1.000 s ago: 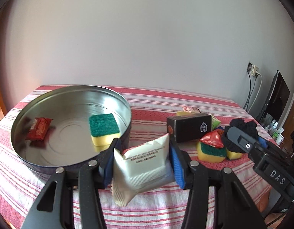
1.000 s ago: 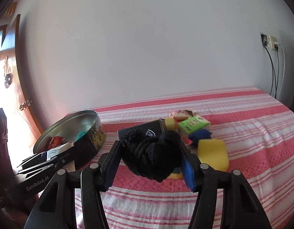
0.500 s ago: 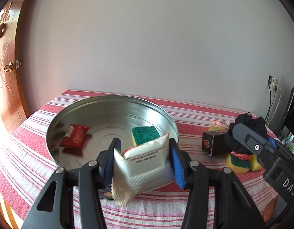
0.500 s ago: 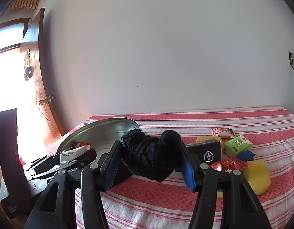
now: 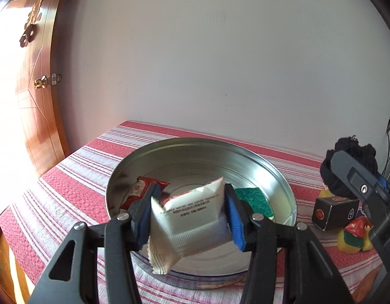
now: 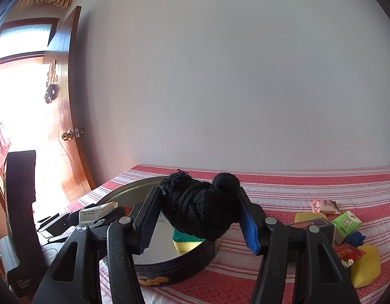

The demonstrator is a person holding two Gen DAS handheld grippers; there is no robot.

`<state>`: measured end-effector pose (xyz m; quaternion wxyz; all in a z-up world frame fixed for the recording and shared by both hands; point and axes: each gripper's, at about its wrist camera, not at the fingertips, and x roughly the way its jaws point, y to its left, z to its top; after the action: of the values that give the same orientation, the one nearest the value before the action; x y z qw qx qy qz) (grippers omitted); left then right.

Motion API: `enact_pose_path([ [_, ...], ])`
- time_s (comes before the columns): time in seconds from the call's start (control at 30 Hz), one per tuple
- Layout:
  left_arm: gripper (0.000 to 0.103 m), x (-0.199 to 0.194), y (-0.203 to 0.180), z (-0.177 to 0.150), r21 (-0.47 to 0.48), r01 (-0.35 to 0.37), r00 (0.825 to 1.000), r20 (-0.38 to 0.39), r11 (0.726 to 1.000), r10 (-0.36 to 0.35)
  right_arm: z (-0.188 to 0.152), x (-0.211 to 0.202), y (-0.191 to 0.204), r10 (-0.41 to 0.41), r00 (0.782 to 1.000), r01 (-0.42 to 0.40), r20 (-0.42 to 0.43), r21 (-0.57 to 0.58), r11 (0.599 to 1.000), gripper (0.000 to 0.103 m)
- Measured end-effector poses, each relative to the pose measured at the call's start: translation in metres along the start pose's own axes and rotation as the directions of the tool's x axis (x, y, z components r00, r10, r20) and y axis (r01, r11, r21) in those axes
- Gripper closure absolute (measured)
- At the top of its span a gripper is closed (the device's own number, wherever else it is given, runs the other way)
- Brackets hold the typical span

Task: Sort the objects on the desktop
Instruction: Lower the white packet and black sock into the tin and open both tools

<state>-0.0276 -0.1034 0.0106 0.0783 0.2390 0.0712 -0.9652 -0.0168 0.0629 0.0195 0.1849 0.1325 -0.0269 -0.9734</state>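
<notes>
My left gripper (image 5: pixel 189 215) is shut on a white snack packet (image 5: pixel 192 217) and holds it over the near side of a round metal tin (image 5: pixel 278 174). In the tin lie a red packet (image 5: pixel 141 190) and a green-and-yellow sponge (image 5: pixel 255 200). My right gripper (image 6: pixel 200 217) is shut on a black knitted bundle (image 6: pixel 202 210) and holds it above the tin's right rim (image 6: pixel 184 266). The right gripper with its bundle (image 5: pixel 346 167) shows at the right of the left wrist view.
To the right of the tin on the red striped cloth (image 6: pixel 296 185) lie a black box (image 5: pixel 334 212), a green box (image 6: pixel 346 224), a pink packet (image 6: pixel 324 206), a red packet (image 6: pixel 349 252) and yellow sponges (image 6: pixel 367 266). A wooden door (image 5: pixel 35 116) stands left.
Both grippers have swung left with their loads. The left one now holds the white packet over the tin; the right one has brought the black bundle to the tin's right rim.
</notes>
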Motion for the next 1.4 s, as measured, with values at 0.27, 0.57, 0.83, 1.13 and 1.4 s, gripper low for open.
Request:
enact_pose_path([
  [0.27,0.052,0.022,0.006,0.011,-0.009,-0.064,0.998,-0.011,0.998,0.064,0.013,0.043,0.019,-0.023,0.999,0.026,0.048,-0.062,0.998,0.043],
  [0.57,0.052,0.048,0.015,0.017,-0.012,-0.154,0.988,-0.009,0.988,0.153,0.0,0.087,0.021,-0.084,0.996,0.085,0.016,-0.086,0.993,0.043],
  [0.83,0.052,0.063,0.019,0.012,0.002,-0.183,0.983,-0.031,0.983,0.183,-0.006,0.095,0.027,-0.087,0.996,0.086,-0.002,-0.132,0.988,0.043],
  [1.13,0.052,0.063,0.012,0.009,0.02,-0.222,0.975,-0.019,0.975,0.222,-0.013,0.103,0.03,-0.093,0.995,0.087,-0.027,-0.16,0.983,0.042],
  [1.4,0.003,0.044,0.01,0.006,-0.048,-0.301,0.945,0.123,0.953,0.304,-0.017,0.098,0.026,-0.104,0.995,0.101,-0.013,-0.143,0.985,0.029],
])
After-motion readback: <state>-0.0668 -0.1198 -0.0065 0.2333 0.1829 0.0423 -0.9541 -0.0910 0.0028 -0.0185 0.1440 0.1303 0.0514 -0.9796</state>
